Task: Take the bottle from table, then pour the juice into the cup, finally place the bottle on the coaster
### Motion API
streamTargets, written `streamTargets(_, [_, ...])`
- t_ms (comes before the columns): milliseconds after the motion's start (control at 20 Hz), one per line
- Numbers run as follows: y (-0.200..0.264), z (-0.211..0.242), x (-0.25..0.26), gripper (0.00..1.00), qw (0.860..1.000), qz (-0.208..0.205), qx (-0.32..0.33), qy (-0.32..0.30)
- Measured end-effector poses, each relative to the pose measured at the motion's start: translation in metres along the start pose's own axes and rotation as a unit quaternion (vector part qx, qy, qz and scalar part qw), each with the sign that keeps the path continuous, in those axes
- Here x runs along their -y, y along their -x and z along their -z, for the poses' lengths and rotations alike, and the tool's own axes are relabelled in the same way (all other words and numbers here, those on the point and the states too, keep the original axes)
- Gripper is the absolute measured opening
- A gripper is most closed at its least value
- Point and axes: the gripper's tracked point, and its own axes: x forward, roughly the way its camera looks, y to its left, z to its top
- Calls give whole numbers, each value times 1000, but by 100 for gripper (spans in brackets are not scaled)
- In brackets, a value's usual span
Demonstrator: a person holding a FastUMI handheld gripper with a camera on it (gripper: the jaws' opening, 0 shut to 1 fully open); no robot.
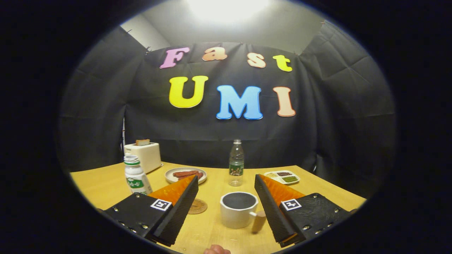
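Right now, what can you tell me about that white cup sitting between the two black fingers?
The cup is a white mug, ceramic by its look, with a dark inside; whether it holds anything cannot be told. A pale, wood-like handle sticks out toward one finger. It stands upright on the wooden table, between the open fingers of the hand-held gripper, which do not touch it. A round coaster lies beside it.

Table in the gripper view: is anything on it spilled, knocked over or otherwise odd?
Nothing stands out. The clear bottle and white bottle stand upright, the cup sits upright between the open gripper's fingers, the coaster lies flat, and no spill shows on the table.
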Motion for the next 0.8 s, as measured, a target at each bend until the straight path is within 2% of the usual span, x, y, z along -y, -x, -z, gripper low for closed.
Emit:
streamTargets(150, [5,3,-53,97,999,-42,13,6])
streamTargets(450, [5,28,-129,97,996,-94,-5,8])
streamTargets(800, [-32,48,-164,97,995,-94,-18,37])
